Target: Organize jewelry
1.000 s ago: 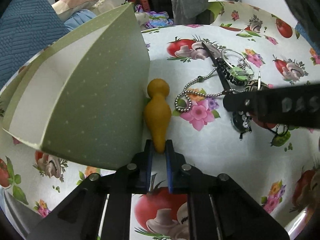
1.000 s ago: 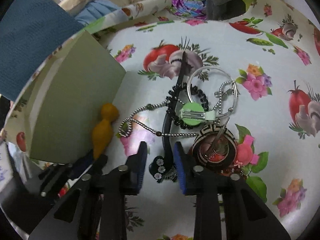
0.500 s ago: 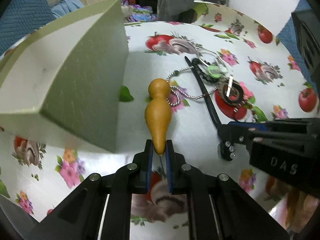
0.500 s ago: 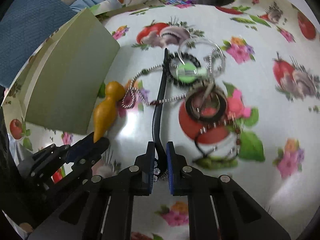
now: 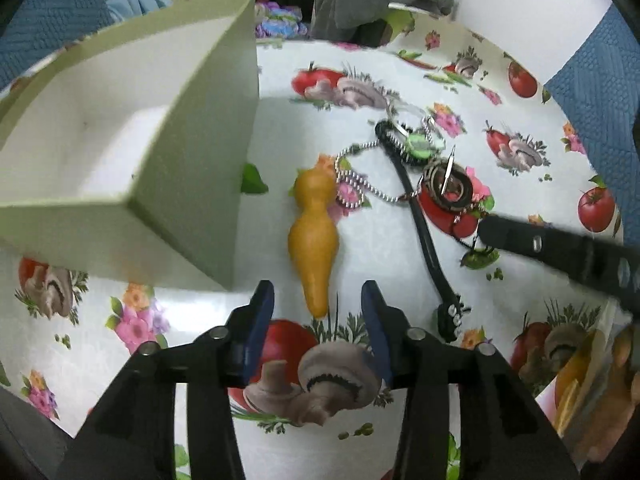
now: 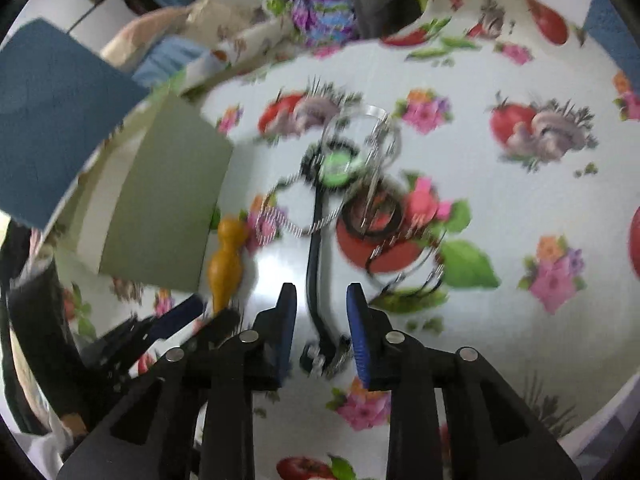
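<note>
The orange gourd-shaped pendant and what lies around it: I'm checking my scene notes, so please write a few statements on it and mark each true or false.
1. The orange gourd pendant lies on the tablecloth, outside the green box. True.
2. The left gripper clamps the pendant's tip. False: its jaws are opening and clear of it.
3. The black hair clip runs between the right gripper's fingers. True.
4. The box holds the bead chain. False: the chain lies on the tablecloth.
</note>
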Demonstrator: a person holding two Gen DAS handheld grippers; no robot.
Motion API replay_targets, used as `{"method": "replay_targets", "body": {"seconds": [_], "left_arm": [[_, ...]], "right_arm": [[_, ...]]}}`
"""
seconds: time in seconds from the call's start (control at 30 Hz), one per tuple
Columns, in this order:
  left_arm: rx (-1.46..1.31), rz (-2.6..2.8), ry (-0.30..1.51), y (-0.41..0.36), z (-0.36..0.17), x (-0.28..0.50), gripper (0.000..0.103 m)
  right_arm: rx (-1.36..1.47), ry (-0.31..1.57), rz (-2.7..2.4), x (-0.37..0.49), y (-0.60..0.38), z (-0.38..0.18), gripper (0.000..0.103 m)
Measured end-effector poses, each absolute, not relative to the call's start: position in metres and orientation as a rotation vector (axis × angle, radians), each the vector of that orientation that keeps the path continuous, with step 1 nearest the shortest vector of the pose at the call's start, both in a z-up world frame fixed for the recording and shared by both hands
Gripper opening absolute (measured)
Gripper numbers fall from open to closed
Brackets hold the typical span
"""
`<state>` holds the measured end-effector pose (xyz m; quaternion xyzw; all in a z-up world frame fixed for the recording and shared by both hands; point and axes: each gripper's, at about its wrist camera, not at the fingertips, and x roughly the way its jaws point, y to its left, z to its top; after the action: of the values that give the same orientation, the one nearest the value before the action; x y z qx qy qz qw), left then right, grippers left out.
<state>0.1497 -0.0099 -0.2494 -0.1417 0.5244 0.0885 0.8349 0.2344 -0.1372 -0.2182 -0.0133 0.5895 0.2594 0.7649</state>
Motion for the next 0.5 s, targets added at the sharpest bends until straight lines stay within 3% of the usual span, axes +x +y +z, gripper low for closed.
{"method": "replay_targets", "body": {"seconds": [0.33, 0.5], "left_arm": [[-0.295, 0.200, 1.081, -0.001, -0.251, 0.163, 0.045], [-0.286, 0.199, 1.080, 0.002, -0.253, 0.167, 0.036]], "right_arm": [[-0.043, 1.206, 0.490, 0.282, -0.134, -0.229, 0.024], [-0.067, 1.188, 0.483, 0.293, -0.125, -0.236, 0.023]]}}
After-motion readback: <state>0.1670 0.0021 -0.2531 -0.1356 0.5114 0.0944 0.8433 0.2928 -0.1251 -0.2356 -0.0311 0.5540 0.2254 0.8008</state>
